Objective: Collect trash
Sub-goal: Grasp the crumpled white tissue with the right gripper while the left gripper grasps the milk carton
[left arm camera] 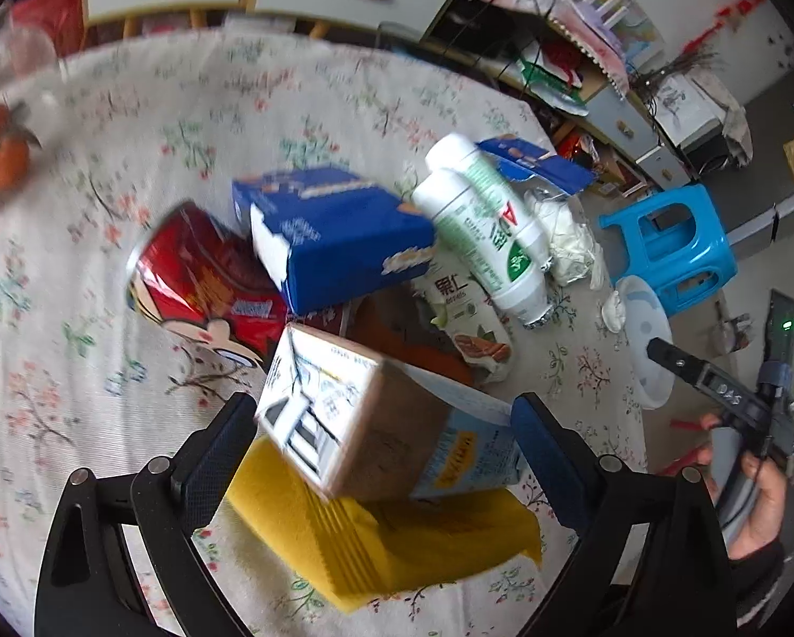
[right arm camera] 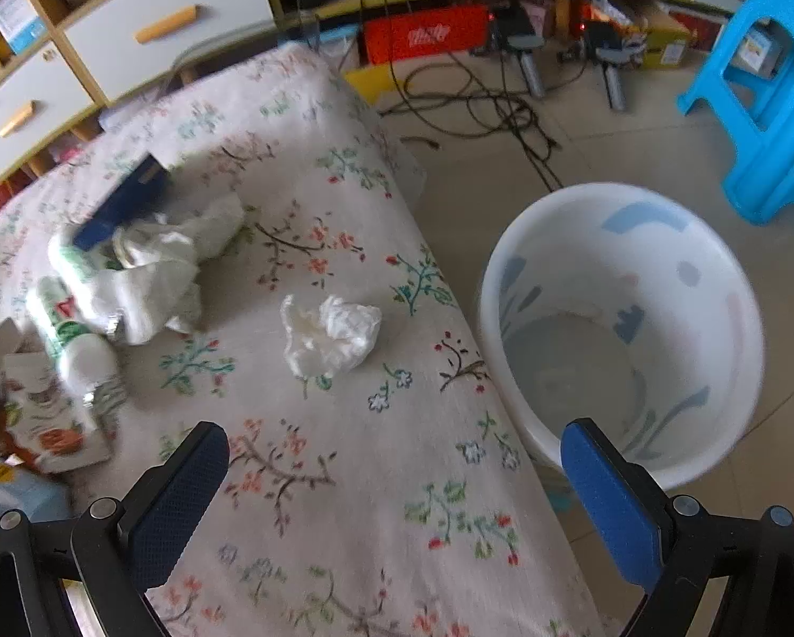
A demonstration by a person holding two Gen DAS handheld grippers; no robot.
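My left gripper [left arm camera: 383,438] is shut on a milk carton [left arm camera: 375,419], held above a yellow cloth [left arm camera: 397,541]. Beyond it lie a red snack bag [left arm camera: 205,276], a blue box [left arm camera: 338,236], two white bottles [left arm camera: 487,228] and crumpled tissues [left arm camera: 566,244]. My right gripper [right arm camera: 394,464] is open and empty above the table edge. A crumpled tissue [right arm camera: 333,334] lies ahead of it. The white trash bin [right arm camera: 625,329] stands on the floor to the right, with nothing visible inside. The bottles and more tissue [right arm camera: 147,276] lie at the left.
The floral tablecloth [right arm camera: 343,504] covers the table. A blue plastic stool [right arm camera: 768,106] stands beyond the bin. Cables [right arm camera: 476,106] lie on the floor before cabinets. Oranges [left arm camera: 1,154] sit at the table's far left.
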